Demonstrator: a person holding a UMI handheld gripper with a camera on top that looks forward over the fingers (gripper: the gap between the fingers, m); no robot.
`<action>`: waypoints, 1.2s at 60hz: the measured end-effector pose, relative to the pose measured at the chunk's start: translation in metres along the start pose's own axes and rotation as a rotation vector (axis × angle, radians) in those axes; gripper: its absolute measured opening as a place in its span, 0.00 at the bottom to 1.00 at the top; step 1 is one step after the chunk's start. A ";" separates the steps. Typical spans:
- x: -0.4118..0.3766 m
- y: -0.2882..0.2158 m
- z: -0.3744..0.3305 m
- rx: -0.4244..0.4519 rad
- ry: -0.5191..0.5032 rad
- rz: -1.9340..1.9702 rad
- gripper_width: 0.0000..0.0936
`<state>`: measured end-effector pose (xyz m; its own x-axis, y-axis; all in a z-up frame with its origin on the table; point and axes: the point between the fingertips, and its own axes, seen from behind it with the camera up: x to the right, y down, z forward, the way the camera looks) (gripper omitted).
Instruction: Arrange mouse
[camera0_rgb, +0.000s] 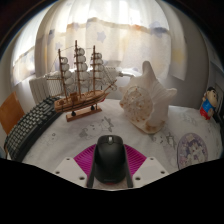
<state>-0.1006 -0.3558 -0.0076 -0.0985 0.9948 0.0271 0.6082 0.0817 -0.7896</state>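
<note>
I am holding my claw (110, 172) spread wide around the dark grey rounded computer mouse (110, 157), which is sitting between the pink pads (84, 158) on the white marbled desk (95, 130); I cannot tell if they are pressing it. Beyond the mouse are standing a wooden model sailing ship (81, 80), a white ceramic figurine (148, 103) and a black keyboard (30, 126). I judge the arranging is barely beginning.

White table (95, 132) — keyboard (30, 127), model ship (82, 78), white vase (147, 104), mouse (109, 158)
</note>
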 end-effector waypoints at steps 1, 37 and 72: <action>0.000 0.000 -0.001 -0.003 -0.004 0.003 0.48; 0.264 -0.028 -0.092 -0.006 0.097 0.061 0.47; 0.289 -0.004 -0.176 -0.113 0.066 0.134 0.91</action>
<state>0.0071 -0.0582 0.1112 0.0385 0.9988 -0.0306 0.6976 -0.0488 -0.7149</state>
